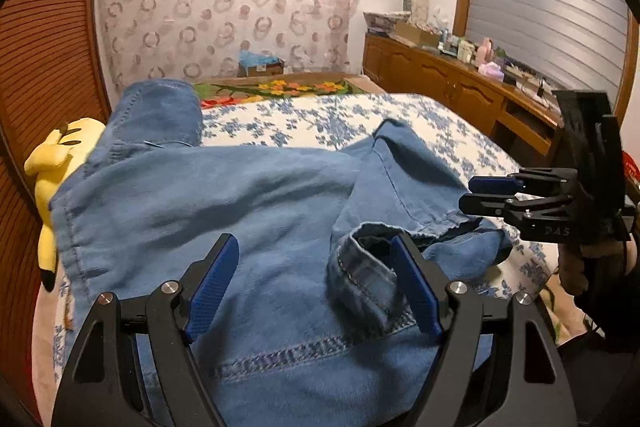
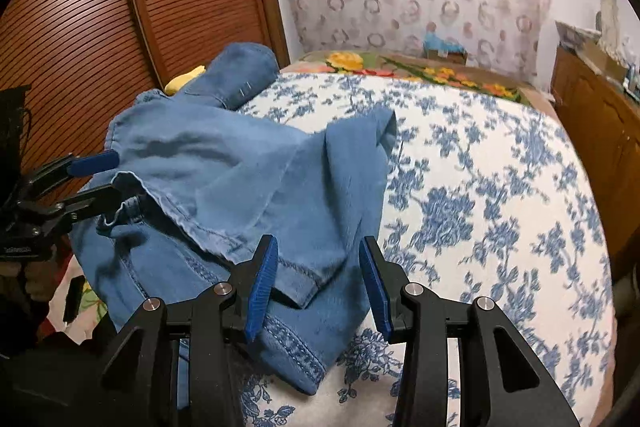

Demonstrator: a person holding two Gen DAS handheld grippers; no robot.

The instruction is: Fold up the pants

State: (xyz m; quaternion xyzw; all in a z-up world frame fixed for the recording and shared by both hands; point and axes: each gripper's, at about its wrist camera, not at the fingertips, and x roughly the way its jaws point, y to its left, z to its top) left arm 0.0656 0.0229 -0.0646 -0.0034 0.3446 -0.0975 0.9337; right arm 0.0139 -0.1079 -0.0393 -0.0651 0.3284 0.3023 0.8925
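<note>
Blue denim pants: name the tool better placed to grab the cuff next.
Probably left. The left tool already straddles the rolled cuff of the blue denim pants; the right tool, also open, hovers over flat fabric.

Light blue denim pants [image 1: 224, 195] are lying in a loose, partly folded heap on a bed [image 2: 500, 187] covered in a blue-and-white floral spread. One leg is stretching away toward the far left, its cuff resting near the wooden wardrobe side. Another fold of fabric is draping across the middle, its stitched hem running diagonally. A small rolled piece of denim, showing darker inner fabric, is curling up at the near edge of the heap.
</note>
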